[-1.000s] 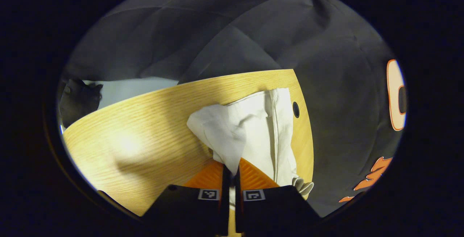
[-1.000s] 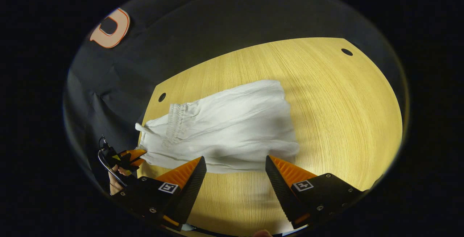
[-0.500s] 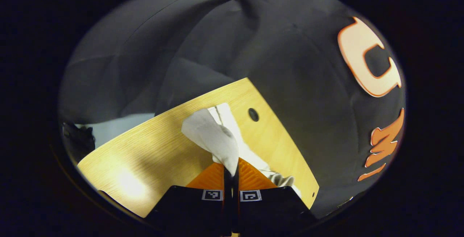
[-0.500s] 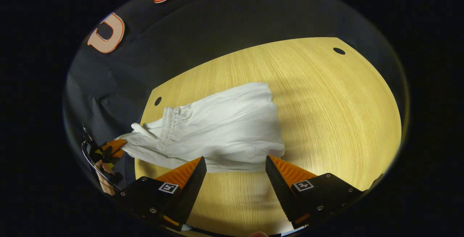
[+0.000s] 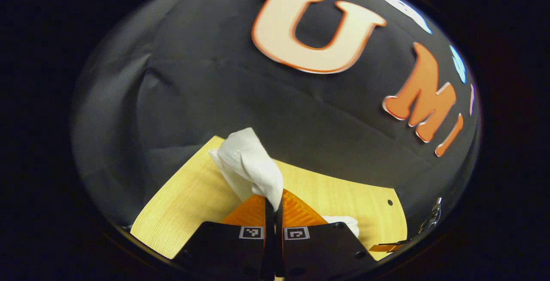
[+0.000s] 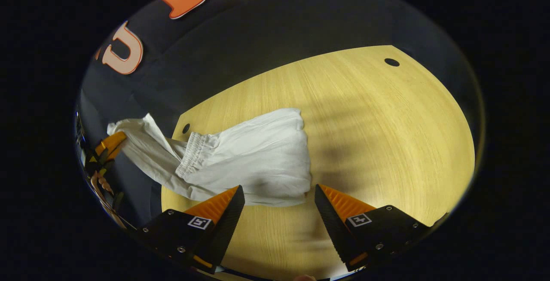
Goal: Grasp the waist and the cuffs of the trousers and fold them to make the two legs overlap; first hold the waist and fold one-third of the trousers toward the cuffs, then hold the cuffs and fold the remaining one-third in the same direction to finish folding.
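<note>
Trousers (image 6: 253, 160) of pale white cloth lie bunched on the wooden desk (image 6: 386, 143), most of the fabric resting toward its left end in the right gripper view, with the gathered elastic waistband near the small hole in the desk top. One corner of the cloth is drawn up off the desk's edge into a taut strip that ends in the left gripper (image 6: 109, 143), seen far off at the left with a hand below it. In the left gripper view that gripper (image 5: 274, 203) is pinched tight on a fold of the cloth, which stands up between its fingers in a loose peak. The right gripper (image 6: 279, 199) hangs with its jaws wide apart and nothing between them, just in front of the near hem of the trousers, above bare desk. The main risk, as I judge it, is the one-handed pull: with only a small pinch of thin fabric held, the cloth may slip free, or the whole garment may drag across the smooth desk and slide off its edge rather than unfold. The cloth already looks crumpled, so the legs could end up twisted instead of overlapping. If the right gripper closes on the hem now, it might catch only one layer, leaving the fold uneven.
</note>
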`<action>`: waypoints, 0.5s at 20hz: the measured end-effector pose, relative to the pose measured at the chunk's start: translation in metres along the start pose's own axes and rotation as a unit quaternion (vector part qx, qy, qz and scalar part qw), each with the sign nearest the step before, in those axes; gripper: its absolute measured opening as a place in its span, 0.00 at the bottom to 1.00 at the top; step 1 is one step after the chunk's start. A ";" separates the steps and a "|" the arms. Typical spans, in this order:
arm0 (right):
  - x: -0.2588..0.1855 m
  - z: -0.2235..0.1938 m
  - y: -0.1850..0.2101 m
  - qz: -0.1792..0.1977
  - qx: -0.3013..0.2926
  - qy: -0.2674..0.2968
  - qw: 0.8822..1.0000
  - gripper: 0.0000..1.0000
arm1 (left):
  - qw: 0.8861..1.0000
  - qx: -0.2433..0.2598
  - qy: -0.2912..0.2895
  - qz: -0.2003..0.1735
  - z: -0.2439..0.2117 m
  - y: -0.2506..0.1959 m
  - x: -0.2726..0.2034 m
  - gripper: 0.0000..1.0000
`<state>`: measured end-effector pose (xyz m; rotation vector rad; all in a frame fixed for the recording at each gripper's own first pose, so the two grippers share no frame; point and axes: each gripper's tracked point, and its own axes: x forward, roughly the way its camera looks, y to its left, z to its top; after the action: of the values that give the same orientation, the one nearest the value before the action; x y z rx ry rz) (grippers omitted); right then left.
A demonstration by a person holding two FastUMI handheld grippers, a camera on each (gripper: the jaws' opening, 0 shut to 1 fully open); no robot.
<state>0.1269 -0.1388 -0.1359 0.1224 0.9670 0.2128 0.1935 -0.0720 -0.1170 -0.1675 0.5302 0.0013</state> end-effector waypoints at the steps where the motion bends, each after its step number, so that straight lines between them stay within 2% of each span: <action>1: -0.007 0.003 -0.010 -0.003 0.005 -0.003 1.000 0.99 | 1.000 0.025 -0.002 -0.011 -0.001 -0.026 0.005 0.04; 5: -0.025 0.001 -0.050 -0.017 0.030 -0.010 0.999 0.99 | 0.992 0.113 0.014 -0.060 -0.028 -0.128 0.030 0.04; 10: -0.036 -0.012 -0.095 -0.036 0.051 -0.009 0.998 0.99 | 0.978 0.164 0.057 -0.114 -0.086 -0.209 0.048 0.04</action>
<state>0.1094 -0.2396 -0.1323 0.1820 0.9622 0.0954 0.2012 -0.2941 -0.1811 0.0952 0.6157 -0.3188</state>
